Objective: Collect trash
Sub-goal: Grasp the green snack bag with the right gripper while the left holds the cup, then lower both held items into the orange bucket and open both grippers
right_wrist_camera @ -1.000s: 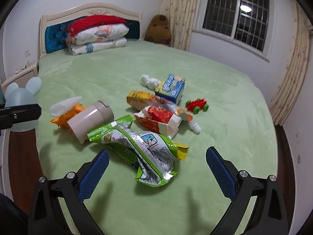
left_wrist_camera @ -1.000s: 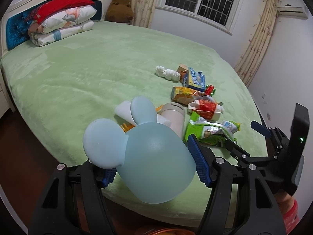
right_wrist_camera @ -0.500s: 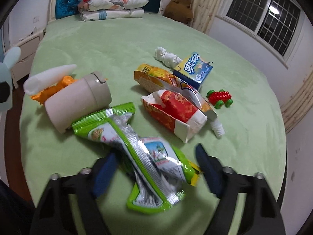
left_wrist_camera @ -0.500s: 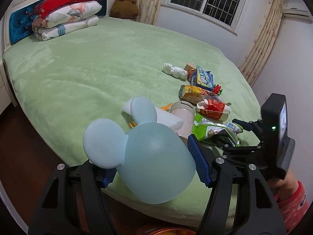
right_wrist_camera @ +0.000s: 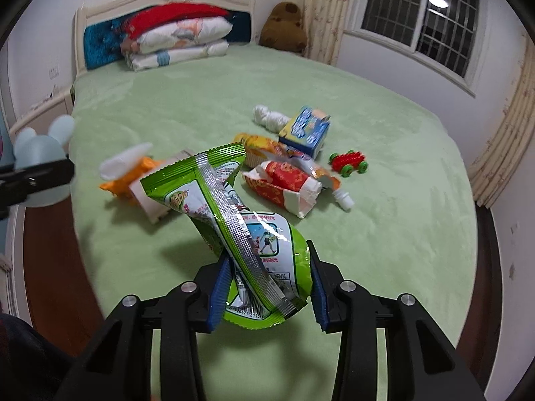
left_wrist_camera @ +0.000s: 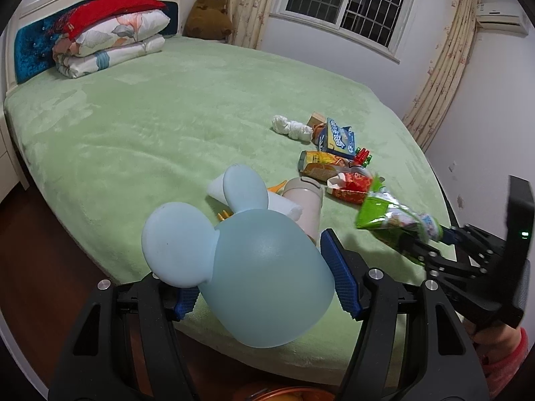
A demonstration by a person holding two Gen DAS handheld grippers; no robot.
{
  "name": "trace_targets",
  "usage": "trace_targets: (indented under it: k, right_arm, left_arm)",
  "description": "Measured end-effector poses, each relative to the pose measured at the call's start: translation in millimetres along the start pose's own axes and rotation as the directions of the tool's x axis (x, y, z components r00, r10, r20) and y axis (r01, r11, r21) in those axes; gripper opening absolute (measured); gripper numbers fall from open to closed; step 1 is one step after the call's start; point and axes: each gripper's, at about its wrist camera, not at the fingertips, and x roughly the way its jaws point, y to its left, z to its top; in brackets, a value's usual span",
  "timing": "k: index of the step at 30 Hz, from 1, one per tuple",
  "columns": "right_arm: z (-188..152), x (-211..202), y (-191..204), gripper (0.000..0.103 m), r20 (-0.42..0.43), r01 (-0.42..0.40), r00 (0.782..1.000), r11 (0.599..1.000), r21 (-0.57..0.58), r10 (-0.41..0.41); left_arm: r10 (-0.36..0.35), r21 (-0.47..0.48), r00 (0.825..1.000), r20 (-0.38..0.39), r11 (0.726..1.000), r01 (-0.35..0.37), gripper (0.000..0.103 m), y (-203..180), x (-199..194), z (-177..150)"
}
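Note:
My right gripper (right_wrist_camera: pixel 267 290) is closing its jaws on a green snack bag (right_wrist_camera: pixel 227 207), which hangs clear of the green bed (right_wrist_camera: pixel 384 240). In the left wrist view the same bag (left_wrist_camera: pixel 388 214) sticks up from the right gripper (left_wrist_camera: pixel 431 244). My left gripper (left_wrist_camera: pixel 264 290) is shut on a pale blue mouse-eared container (left_wrist_camera: pixel 260 260) over the bed's near edge. On the bed lie a red packet (right_wrist_camera: pixel 284 183), a yellow packet (right_wrist_camera: pixel 264 147), a blue box (right_wrist_camera: pixel 306 130), a white wad (right_wrist_camera: pixel 267 117) and a beige cup (left_wrist_camera: pixel 306 197).
A red and green toy car (right_wrist_camera: pixel 347 163) sits right of the pile, an orange and white item (right_wrist_camera: pixel 127 173) left of it. Pillows (right_wrist_camera: pixel 180 43) and a brown plush (right_wrist_camera: pixel 284 26) rest at the headboard. Wood floor (left_wrist_camera: pixel 50 250) borders the bed. A red sleeve (left_wrist_camera: pixel 501 357) shows.
The right gripper went down over the green snack bag, its jaws came together on it, and the bag rose off the bed. The left gripper keeps the blue container as before.

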Motion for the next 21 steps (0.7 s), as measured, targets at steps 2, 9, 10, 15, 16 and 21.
trace_targets:
  k: [2,9,10,15,16,21]
  right_arm:
    - [-3,-16,-1,0.041,0.022,-0.014,1.0,1.0,0.028,0.013]
    - [-26,-54,1,0.041,0.051,-0.078,0.996,0.995,0.068,0.075]
    - [-31,-58,2,0.041,0.048,-0.086,0.995,0.994,0.071,0.083]
    - [-54,-70,8,0.042,0.038,-0.133,0.991,0.987,0.089,0.13]
    - [-60,-74,10,0.042,0.036,-0.151,0.988,0.984,0.09,0.148]
    - [-90,-82,28,0.042,-0.014,-0.199,0.98,0.978,0.064,0.2]
  left_arm:
    - [0.001,0.008,1.0,0.009,1.0,-0.001,0.064,-3,-4,-1]
    - [0.005,0.058,1.0,0.003,0.998,-0.006,0.064,-13,-19,-14]
    - [0.009,0.065,1.0,-0.004,0.998,-0.009,0.064,-15,-21,-18]
    - [0.007,0.089,0.999,-0.041,0.996,-0.003,0.064,-21,-35,-41]
    - [0.005,0.093,0.998,-0.057,0.996,0.0,0.064,-21,-38,-47]
    - [-0.018,0.138,0.988,-0.154,0.99,0.039,0.064,-24,-49,-85]
